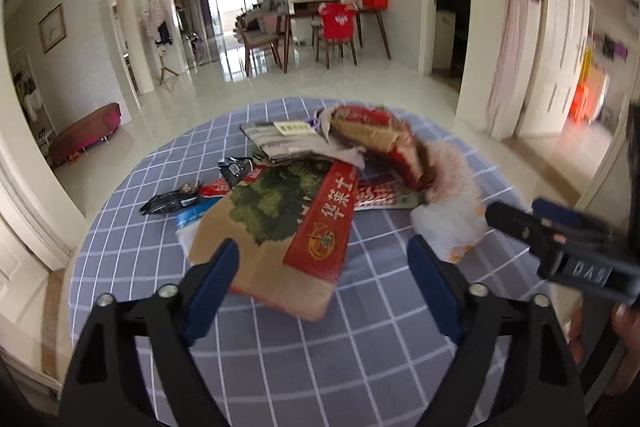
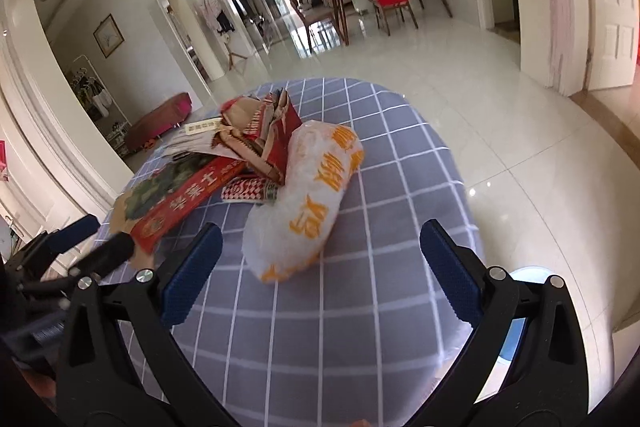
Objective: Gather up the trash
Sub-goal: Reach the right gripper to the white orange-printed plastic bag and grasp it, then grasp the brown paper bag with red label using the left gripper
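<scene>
A pile of trash lies on the round table with the grey checked cloth. Nearest my left gripper is a torn cardboard piece printed with a green tree and a red band; it also shows in the right wrist view. The left gripper is open, its jaws either side of the cardboard's near edge. A white plastic bag with orange print lies in front of my right gripper, which is open and empty; the bag also shows in the left wrist view. Behind lie a crumpled red and brown carton, newspaper and black wrappers.
The right gripper enters the left wrist view from the right. The left gripper shows at the left of the right wrist view. A light blue and white bin stands below the table's right edge. Glossy tile floor and dining chairs lie beyond.
</scene>
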`<state>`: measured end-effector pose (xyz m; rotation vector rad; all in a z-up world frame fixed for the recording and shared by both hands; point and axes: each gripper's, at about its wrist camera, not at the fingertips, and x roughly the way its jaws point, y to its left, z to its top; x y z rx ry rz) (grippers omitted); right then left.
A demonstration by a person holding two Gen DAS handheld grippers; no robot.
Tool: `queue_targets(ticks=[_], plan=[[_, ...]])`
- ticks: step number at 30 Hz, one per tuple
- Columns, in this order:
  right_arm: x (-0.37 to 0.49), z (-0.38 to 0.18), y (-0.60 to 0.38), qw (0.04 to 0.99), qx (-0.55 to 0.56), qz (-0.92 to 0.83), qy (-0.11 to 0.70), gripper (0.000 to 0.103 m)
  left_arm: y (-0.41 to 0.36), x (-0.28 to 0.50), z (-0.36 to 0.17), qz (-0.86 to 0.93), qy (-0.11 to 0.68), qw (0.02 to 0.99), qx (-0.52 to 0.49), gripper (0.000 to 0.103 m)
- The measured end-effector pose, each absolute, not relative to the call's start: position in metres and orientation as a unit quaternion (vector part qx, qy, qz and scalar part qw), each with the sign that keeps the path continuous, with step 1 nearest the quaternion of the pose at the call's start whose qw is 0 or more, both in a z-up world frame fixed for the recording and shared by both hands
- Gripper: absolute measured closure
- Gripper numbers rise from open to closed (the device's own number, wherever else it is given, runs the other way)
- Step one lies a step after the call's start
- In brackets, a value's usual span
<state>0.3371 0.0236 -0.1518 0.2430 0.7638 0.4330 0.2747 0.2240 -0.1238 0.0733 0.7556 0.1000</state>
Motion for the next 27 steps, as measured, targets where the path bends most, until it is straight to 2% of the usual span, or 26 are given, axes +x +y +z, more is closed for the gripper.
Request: queue_targets(ticks=[3,6,8,9,10,11,13,19,23,27], plan=[[0.352,-0.157,0.031,0.895,0.110,0.208,0.379,0.006,0.224,0.288,-0.132,0.056,0.376,0.923,0.052,0.030],[0.366,-0.163,0.039,0.888,0.112,0.216,0.390,0.006,0.238,0.286,-0.132,0.053,0.371,0.927,0.012,0.030],[0.374,-0.168,0.044,0.883,0.111,0.222,0.399,0.013,0.252,0.281,-0.131,0.054,0.364,0.929,-0.027,0.029],[0.378,-0.171,0.046,0.877,0.110,0.226,0.408,0.023,0.259,0.278,-0.130,0.058,0.359,0.930,-0.042,0.027],[0.382,-0.174,0.047,0.870,0.115,0.236,0.417,0.043,0.266,0.275,-0.129,0.067,0.354,0.931,-0.056,0.026],[0.383,-0.175,0.046,0.868,0.115,0.237,0.422,0.052,0.273,0.272,-0.129,0.073,0.351,0.931,-0.070,0.026],[0.385,-0.176,0.044,0.867,0.112,0.238,0.422,0.062,0.284,0.269,-0.128,0.075,0.348,0.930,-0.093,0.024],[0.372,-0.174,0.024,0.876,0.124,0.232,0.404,0.066,0.302,0.267,-0.131,0.076,0.351,0.922,-0.142,0.019],[0.361,-0.172,0.011,0.884,0.126,0.225,0.390,0.066,0.317,0.278,-0.142,0.068,0.362,0.902,-0.225,0.019],[0.359,-0.172,0.014,0.882,0.132,0.229,0.390,0.066,0.316,0.291,-0.140,0.087,0.360,0.898,-0.236,0.019]])
